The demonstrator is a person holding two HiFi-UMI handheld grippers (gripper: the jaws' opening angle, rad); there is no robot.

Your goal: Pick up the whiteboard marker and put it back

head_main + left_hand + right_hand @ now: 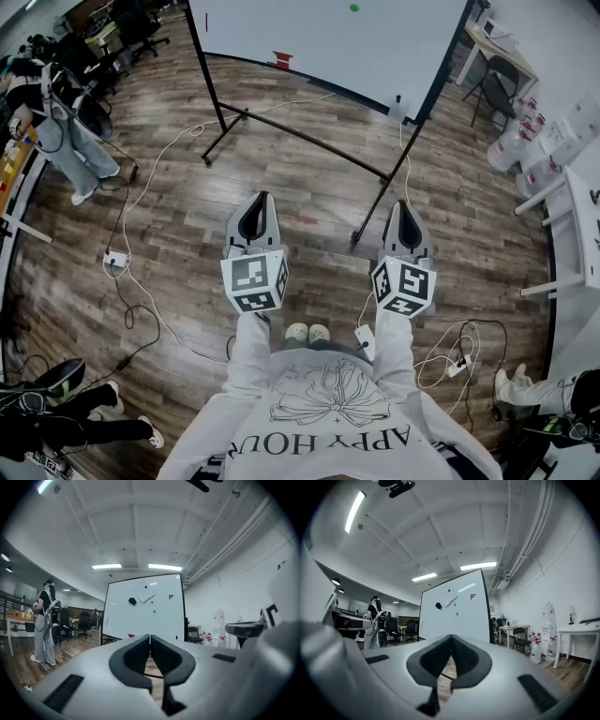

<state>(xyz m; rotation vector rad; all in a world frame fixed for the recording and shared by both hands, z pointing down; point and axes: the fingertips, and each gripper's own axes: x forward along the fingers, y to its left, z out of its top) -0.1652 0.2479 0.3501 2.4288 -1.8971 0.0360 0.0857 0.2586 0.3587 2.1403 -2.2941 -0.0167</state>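
A folding chair [494, 80] stands on wood floor [309, 192].

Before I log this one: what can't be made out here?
- Dark speck at the whiteboard ledge: too small to tell whether it is the marker, head view.
- Whiteboard's top: cut off by head view's upper edge.
- Its lower edge: partly hidden behind the left gripper in the left gripper view.

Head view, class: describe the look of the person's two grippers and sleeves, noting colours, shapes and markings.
The left gripper and right gripper are light grey tapering shells with dark-lined jaws. Each carries a white cube with black square markers. The sleeves are pale grey, on a sweatshirt printed with a line-drawn flower and lettering.
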